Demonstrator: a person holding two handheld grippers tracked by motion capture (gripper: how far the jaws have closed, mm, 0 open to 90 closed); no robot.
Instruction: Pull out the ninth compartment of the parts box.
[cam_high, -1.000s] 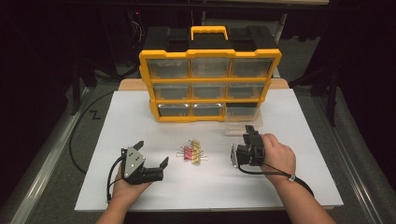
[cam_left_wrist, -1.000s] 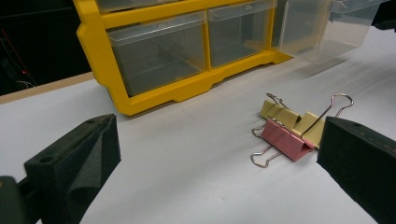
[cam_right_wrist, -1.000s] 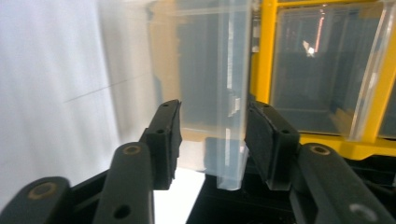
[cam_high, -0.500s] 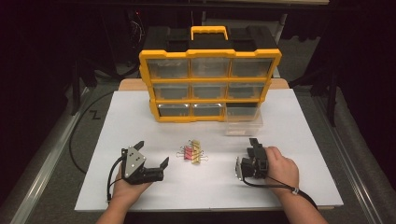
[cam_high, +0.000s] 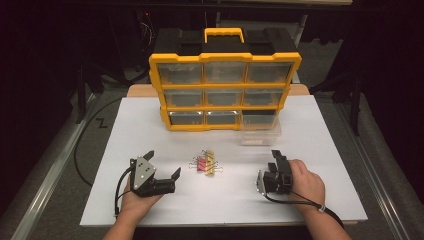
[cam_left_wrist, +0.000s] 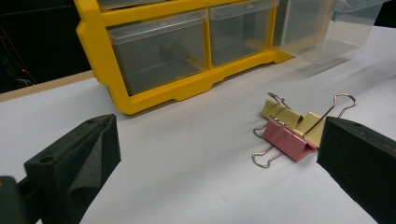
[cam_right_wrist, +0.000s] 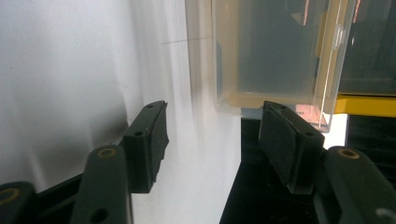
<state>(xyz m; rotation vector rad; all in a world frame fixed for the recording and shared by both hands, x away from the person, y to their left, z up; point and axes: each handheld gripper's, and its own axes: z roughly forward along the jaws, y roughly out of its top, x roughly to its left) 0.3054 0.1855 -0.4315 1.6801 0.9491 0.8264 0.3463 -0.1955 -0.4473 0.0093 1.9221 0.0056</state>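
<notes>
Several binder clips, pink and pale yellow, lie in a small heap in the middle of the white table top. My left gripper rests just left of them with its jaws wide open; in the left gripper view the clips lie close to the right jaw, untouched. To the right of the heap my right gripper is turned on its side and points at a clear drawer pulled out onto the table. Its jaws have just been opening; nothing is between them, and the drawer stands a little ahead.
A yellow and black organiser with three rows of clear drawers stands at the back of the white table top. Its bottom right slot is where the pulled-out drawer belongs. Cables trail from both grippers toward the front edge.
My right gripper has come back from the drawer toward the front of the table and sunk lower, with its jaws wider apart. The left gripper and the clips have stayed put.
</notes>
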